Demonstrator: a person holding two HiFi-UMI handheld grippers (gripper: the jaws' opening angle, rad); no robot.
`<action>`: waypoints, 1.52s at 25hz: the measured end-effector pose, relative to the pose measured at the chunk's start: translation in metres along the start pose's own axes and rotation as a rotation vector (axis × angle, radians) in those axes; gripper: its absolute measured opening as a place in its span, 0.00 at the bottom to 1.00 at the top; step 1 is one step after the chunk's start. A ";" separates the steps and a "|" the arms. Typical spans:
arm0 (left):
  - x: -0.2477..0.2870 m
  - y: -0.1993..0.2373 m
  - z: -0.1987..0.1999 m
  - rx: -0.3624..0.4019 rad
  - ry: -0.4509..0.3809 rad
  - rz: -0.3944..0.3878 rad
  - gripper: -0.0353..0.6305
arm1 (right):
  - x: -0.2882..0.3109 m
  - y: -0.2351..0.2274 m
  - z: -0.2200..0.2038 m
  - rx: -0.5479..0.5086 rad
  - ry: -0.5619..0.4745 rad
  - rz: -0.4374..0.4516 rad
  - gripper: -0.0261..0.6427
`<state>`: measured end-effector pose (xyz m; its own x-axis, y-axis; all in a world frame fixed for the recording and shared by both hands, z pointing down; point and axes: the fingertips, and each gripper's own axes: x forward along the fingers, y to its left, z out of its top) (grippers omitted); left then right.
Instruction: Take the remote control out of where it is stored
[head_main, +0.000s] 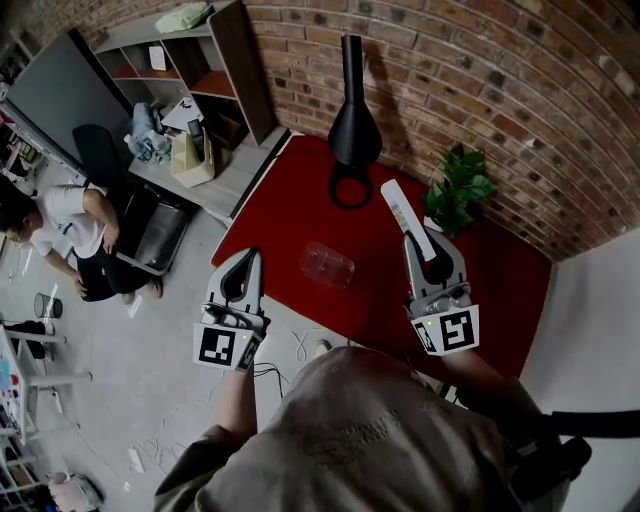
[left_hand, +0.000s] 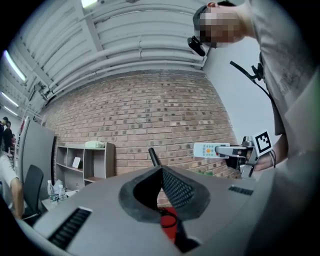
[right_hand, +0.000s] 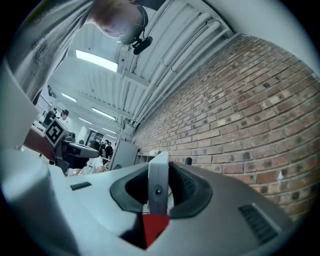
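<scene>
My right gripper (head_main: 424, 243) is shut on a long white remote control (head_main: 403, 212), held in the air over the red table (head_main: 290, 200). The remote sticks out past the jaws toward the brick wall. In the right gripper view its narrow end (right_hand: 158, 182) stands upright between the pads. The left gripper view shows the remote (left_hand: 206, 149) from the side in the right gripper (left_hand: 235, 151). A tall black holder (head_main: 351, 125) with a ring base stands at the table's far edge. My left gripper (head_main: 243, 262) hovers over the table's left corner, jaws shut on nothing.
A clear plastic container (head_main: 326, 264) lies mid-table. A green plant (head_main: 458, 190) stands against the brick wall at the right. Beyond the table's left edge are a shelf unit (head_main: 195, 60) and a low cabinet. A person (head_main: 70, 225) sits there on a chair.
</scene>
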<state>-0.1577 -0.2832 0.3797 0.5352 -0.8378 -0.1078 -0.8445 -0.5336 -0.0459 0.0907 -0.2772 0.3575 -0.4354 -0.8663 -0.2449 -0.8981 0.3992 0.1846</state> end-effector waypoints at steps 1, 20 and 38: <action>0.000 0.000 0.001 0.008 -0.007 0.003 0.06 | -0.004 -0.001 0.000 -0.011 -0.003 -0.003 0.16; -0.001 -0.026 -0.012 0.020 -0.028 0.005 0.06 | -0.025 0.004 -0.013 0.012 0.004 -0.027 0.16; -0.043 0.001 -0.044 -0.054 0.036 0.001 0.06 | -0.030 0.046 -0.016 -0.029 0.078 -0.032 0.16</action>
<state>-0.1801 -0.2528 0.4280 0.5354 -0.8415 -0.0720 -0.8434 -0.5373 0.0079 0.0641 -0.2374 0.3883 -0.3992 -0.8998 -0.1761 -0.9089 0.3630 0.2054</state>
